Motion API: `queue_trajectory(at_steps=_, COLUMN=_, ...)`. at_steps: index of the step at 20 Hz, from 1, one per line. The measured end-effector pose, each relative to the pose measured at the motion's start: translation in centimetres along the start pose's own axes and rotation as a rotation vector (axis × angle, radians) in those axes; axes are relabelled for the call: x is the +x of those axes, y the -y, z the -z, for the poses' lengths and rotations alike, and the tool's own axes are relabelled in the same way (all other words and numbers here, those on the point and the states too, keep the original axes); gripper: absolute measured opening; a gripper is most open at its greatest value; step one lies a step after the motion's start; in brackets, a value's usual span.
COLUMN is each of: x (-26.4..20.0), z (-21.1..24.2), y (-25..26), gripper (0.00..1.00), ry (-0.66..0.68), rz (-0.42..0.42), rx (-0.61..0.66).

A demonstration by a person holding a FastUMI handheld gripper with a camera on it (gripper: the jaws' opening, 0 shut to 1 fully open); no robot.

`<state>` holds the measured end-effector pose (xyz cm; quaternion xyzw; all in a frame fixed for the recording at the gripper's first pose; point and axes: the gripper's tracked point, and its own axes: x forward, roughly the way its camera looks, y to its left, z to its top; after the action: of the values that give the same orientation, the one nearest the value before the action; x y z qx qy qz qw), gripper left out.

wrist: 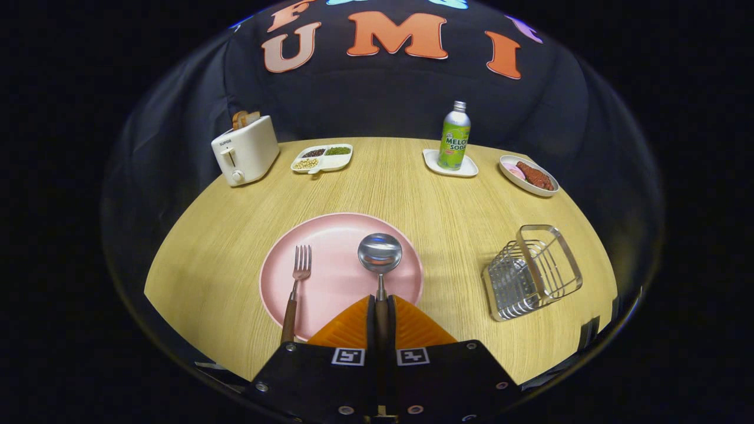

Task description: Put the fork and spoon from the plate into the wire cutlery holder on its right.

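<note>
So the spoon [380, 259] is lying on the pink plate [336, 235], bowl pointing away, and its wooden handle runs right in between the fingers of the tool [382, 306], which are clamped on it from both sides. The fork [297, 288] sits just to its left, handle hanging over the plate's near rim. Off to the right on the desk [412, 188] is the wire cutlery holder [533, 271], well apart from the plate. Farther back there's a toaster [244, 150], a divided snack dish [322, 159], a soda bottle [455, 135] on a coaster, and a small dish of food [528, 175].
</note>
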<state>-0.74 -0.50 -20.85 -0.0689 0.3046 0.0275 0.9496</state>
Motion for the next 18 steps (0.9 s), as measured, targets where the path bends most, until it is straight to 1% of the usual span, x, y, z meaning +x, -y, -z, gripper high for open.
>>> queue_trajectory(at_steps=9, x=-5.0, z=-2.0, y=4.2, gripper=0.05, ry=-0.053, rz=-0.017, rx=0.045)
queue_trajectory(at_steps=13, x=-6.8, z=-2.5, y=7.8, gripper=0.05, ry=-0.073, rz=0.028, rx=0.030)
queue_trajectory(at_steps=16, x=-8.1, z=-3.0, y=9.8, gripper=0.05, ry=-0.091, rz=0.037, rx=0.014)
queue_trajectory(at_steps=18, x=-8.6, z=-3.1, y=11.4, gripper=0.05, ry=-0.108, rz=0.065, rx=-0.020)
